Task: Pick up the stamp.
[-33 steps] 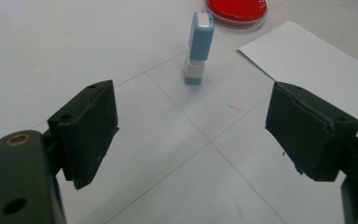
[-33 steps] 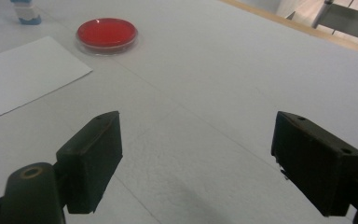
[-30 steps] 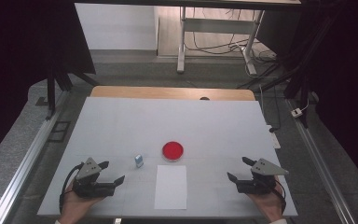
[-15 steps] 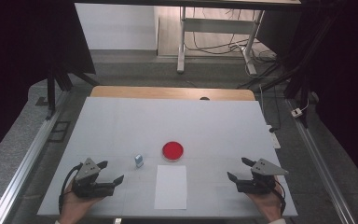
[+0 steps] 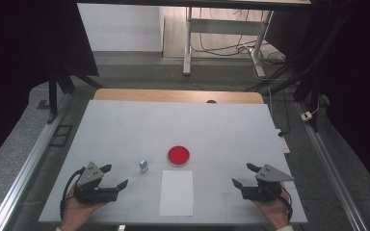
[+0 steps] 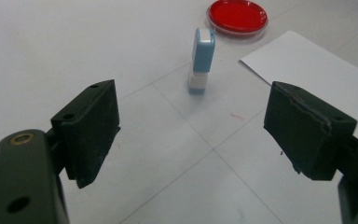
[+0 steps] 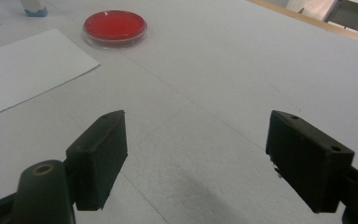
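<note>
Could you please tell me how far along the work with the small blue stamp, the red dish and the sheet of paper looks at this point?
Nothing looks done yet. The blue stamp stands upright, untouched, and the sheet of paper looks blank beside the red dish. The left gripper points at the stamp with jaws wide open, apart from it; the right gripper rests open at the table's near right. Grasping and anything after is left.

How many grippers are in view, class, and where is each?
2. The left gripper sits at the table's near left; the right gripper sits at its near right.
</note>
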`<state>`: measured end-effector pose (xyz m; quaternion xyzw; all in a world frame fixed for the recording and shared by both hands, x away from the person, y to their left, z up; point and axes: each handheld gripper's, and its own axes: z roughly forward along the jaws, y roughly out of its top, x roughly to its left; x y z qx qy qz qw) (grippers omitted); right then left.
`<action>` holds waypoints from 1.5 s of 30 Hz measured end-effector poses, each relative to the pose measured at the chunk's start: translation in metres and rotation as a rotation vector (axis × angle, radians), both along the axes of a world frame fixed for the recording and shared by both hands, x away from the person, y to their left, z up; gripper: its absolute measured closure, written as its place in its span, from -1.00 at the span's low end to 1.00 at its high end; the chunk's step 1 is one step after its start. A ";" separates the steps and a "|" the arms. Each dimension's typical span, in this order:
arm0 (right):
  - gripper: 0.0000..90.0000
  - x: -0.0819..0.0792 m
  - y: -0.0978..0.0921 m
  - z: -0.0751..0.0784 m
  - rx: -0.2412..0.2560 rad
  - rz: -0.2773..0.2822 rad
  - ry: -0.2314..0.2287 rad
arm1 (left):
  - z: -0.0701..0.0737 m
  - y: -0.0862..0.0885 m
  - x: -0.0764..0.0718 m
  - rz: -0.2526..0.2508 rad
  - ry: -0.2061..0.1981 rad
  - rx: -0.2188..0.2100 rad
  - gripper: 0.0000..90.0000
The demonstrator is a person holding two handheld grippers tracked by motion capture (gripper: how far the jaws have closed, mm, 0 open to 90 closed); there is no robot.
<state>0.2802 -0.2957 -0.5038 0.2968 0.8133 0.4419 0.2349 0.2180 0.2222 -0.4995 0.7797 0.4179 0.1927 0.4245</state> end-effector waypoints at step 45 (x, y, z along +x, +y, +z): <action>-0.52 -0.003 -0.002 -0.002 0.018 -0.012 -0.004 | 0.035 -0.045 0.043 -0.122 0.015 0.060 -0.53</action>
